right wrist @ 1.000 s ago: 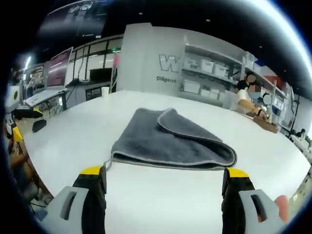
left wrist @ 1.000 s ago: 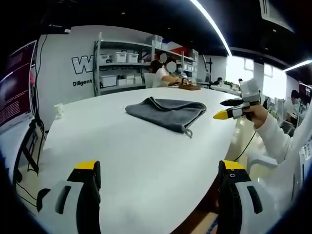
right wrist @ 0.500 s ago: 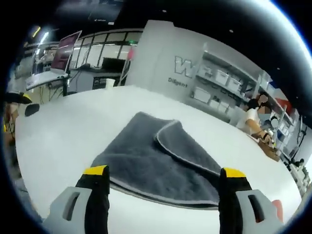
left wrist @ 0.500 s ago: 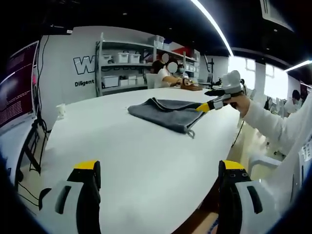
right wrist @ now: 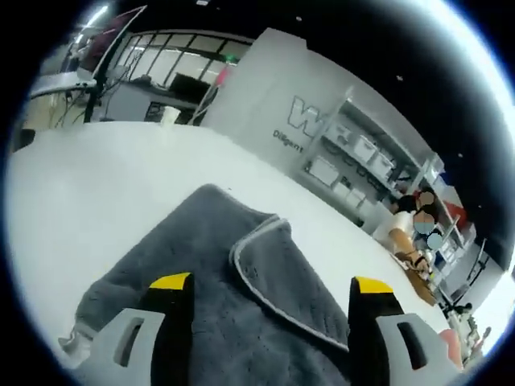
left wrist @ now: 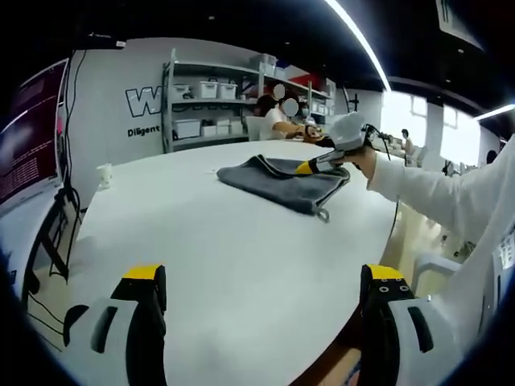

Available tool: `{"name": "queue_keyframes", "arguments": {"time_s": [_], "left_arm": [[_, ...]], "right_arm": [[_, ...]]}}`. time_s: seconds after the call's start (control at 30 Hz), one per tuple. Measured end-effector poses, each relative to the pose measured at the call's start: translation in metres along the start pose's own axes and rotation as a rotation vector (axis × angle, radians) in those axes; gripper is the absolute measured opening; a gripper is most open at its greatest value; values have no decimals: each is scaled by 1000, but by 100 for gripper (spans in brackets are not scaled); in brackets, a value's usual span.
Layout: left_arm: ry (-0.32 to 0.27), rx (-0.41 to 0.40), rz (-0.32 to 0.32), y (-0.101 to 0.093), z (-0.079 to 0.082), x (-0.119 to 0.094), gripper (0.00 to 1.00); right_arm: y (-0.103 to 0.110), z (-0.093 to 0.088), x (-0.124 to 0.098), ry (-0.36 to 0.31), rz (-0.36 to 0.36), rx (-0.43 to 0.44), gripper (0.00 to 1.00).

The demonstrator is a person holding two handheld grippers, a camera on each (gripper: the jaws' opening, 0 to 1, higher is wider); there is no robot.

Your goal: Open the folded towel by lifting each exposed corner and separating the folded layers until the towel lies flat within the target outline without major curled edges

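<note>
Nearest in the left gripper view, left gripper (left wrist: 261,293) hanging low over the near part of the white table (left wrist: 201,241), 2 yellow-tipped jaws spread wide with nothing between them, well apart from the cloth. Farther along the same table, folded grey towel (left wrist: 282,181) lying toward the far right side, a small loop hanging at its near right corner by the table edge. Right gripper (left wrist: 315,163) reaching in from the right on a white sleeve (left wrist: 434,197), yellow tip down at the towel's right part; touching or just above, cannot tell. In the right gripper view, right gripper (right wrist: 261,289) close above the towel (right wrist: 241,297), 2 jaws set wide apart with grey cloth showing between and under them, nothing pinched. Between those jaws, a folded-over upper layer (right wrist: 282,277) with a pale stitched hem, its corner pointing away from the camera, lying on the lower layer. Past the towel, bare white tabletop. Beyond that, a small white cup (left wrist: 103,173) near the far left table edge, then white shelving (left wrist: 209,104) with storage bins against a grey wall with large lettering. A seated person (left wrist: 278,121) at a further table by the shelves. Long ceiling light strips (left wrist: 358,40) overhead.
</note>
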State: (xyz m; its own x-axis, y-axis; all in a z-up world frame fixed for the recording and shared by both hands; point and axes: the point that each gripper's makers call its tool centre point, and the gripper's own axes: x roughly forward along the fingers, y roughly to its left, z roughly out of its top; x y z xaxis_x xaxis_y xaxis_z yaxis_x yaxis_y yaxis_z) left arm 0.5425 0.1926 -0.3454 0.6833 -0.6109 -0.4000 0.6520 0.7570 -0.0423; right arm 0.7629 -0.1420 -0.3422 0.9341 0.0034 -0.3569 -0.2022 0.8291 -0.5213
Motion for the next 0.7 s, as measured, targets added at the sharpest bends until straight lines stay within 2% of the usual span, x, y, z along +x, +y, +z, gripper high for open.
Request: {"name": "queue_keyframes", "arguments": {"time_s": [0.13,0.3,0.5,0.57,0.7], "left_arm": [[1,-6,6,3,-1,-1,99],[4,-12,6,5,-2,1,99],[8,-16,6,5,-3,2,99],[9,-21,6,5,-3,2,99],[11,-16,8,4,-4,1,99]], "right_arm": [[6,-7,25,30,5,-14,76],[4,-10,44,29,-32,-64,69],[3,-12,56,25,-61,-110,64],[3,-11,59,14,-78,-162,63],[6,-18,69,32,-83,-208,61]]}}
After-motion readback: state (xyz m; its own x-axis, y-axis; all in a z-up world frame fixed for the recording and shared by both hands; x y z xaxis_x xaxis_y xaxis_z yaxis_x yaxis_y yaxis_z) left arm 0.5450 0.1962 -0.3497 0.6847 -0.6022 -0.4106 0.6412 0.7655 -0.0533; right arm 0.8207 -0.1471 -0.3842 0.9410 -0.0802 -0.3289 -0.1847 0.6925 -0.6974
